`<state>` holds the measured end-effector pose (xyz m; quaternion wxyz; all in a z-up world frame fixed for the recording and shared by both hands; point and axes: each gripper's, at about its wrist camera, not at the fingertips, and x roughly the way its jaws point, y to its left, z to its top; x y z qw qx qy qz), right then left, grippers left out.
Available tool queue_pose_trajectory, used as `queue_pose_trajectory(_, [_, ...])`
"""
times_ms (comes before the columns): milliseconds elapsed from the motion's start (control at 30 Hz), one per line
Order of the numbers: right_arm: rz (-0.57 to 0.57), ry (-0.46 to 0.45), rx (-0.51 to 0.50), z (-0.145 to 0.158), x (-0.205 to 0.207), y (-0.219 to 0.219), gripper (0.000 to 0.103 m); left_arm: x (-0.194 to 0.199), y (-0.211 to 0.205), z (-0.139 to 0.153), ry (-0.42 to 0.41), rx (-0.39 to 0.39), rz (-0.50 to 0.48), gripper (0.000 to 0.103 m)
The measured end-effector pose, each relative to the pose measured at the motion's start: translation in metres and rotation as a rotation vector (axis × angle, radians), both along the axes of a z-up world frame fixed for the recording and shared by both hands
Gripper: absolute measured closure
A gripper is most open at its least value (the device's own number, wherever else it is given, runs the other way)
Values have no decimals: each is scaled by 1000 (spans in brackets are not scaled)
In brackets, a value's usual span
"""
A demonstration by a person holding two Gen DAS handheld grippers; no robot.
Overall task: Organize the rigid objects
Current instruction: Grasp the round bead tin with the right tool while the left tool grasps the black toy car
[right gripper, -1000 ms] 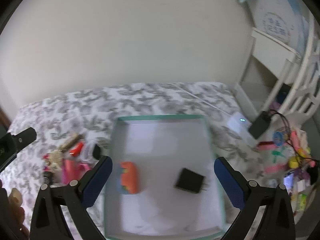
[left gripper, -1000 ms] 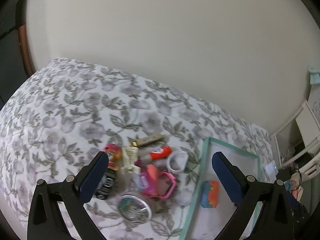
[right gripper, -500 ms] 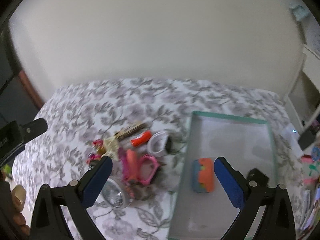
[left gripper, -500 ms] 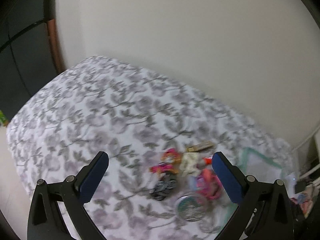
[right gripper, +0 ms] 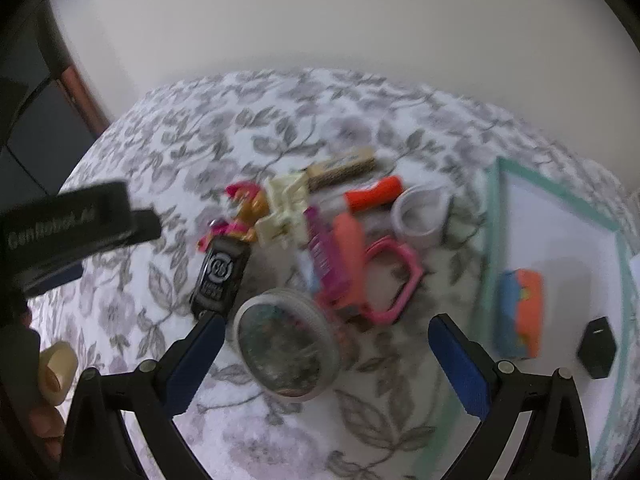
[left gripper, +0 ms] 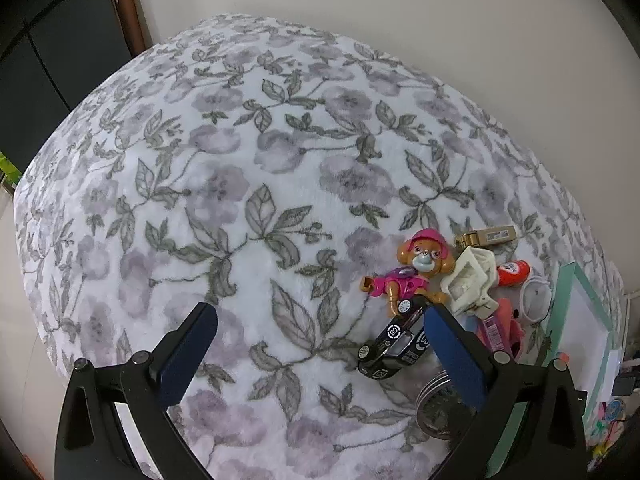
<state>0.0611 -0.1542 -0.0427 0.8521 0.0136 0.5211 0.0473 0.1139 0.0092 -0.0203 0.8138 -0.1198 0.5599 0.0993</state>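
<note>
Right wrist view: my right gripper (right gripper: pixel 324 356) hangs with jaws spread wide and empty, and a round clear-lidded tin (right gripper: pixel 286 342) sits directly between them, closest of the pile, likely my next pick. Just beyond it lie a black toy car (right gripper: pixel 220 276) toward my left jaw, a pink frame (right gripper: pixel 390 276), a cream clip (right gripper: pixel 286 208), a white ring (right gripper: pixel 420 214) and an orange-capped tube (right gripper: pixel 374 196), heaped together and waiting to be sorted. Outside my right jaw stands the green-rimmed tray (right gripper: pixel 492 240), already holding an orange-and-blue block (right gripper: pixel 522 314) and a small black piece (right gripper: pixel 596 346), so the tray looks to be the collecting place. My left gripper (left gripper: pixel 320 344) is likewise released and holds nothing; its right jaw overlaps the car, with a pup figure (left gripper: pixel 412 268) just past it and a gold-coloured clasp (left gripper: pixel 486 236) farther on. Everything rests on a bed under a plush floral blanket (left gripper: pixel 248 184), soft footing that lets small pieces tilt. A plain pale wall (right gripper: pixel 320 20) closes the scene, dark furniture at far left.
</note>
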Motion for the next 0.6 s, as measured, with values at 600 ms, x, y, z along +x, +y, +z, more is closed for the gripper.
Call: queue_pose_trajectory(600, [-13, 77, 63, -29, 1, -6, 19, 13, -31, -32, 72, -86, -84, 0])
